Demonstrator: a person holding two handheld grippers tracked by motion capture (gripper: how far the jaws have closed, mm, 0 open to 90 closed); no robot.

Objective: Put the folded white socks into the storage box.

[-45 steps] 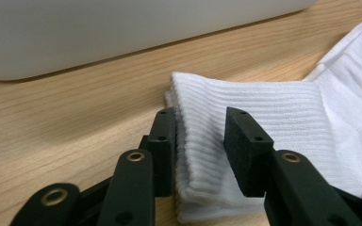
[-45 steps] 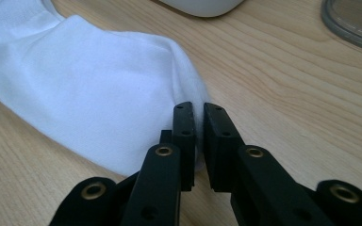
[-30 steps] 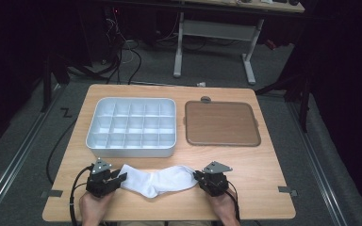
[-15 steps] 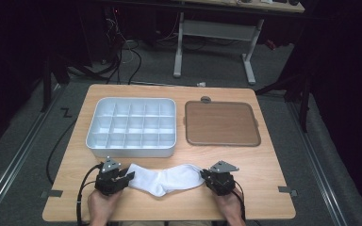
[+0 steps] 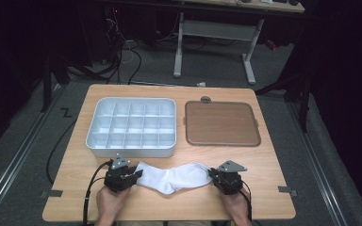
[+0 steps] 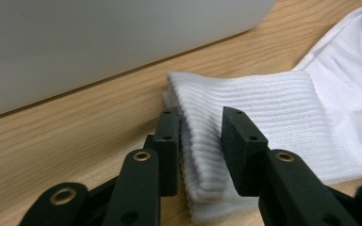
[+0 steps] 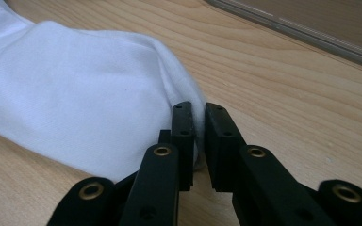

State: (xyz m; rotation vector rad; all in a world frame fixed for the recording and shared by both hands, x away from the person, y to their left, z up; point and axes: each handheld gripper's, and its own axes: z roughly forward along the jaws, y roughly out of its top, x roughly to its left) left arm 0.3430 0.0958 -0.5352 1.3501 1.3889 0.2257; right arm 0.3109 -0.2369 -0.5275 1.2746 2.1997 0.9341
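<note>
A white sock (image 5: 169, 176) lies stretched along the front of the wooden table (image 5: 264, 165), between my two grippers. My left gripper (image 5: 134, 175) is shut on its ribbed cuff. In the left gripper view the cuff (image 6: 264, 108) is bunched between the two black pads of that gripper (image 6: 200, 141). At the sock's other end my right gripper (image 5: 213, 175) is shut on the toe. In the right gripper view a thin fold of the smooth fabric (image 7: 75, 94) is pinched between the nearly touching jaws of that gripper (image 7: 199, 136). A hand holds each gripper at the table's front edge.
A grey tray (image 5: 132, 151) divided into several compartments stands just behind the left gripper, its wall (image 6: 99, 42) close to the cuff. A brown flat board (image 5: 221, 123) lies at the back right, its edge (image 7: 311, 23) beyond the toe. Black cables trail off the front left.
Both grippers have slid to the right along the table's front, the left one more than the right, carrying the sock with them. Both grips are unchanged.
</note>
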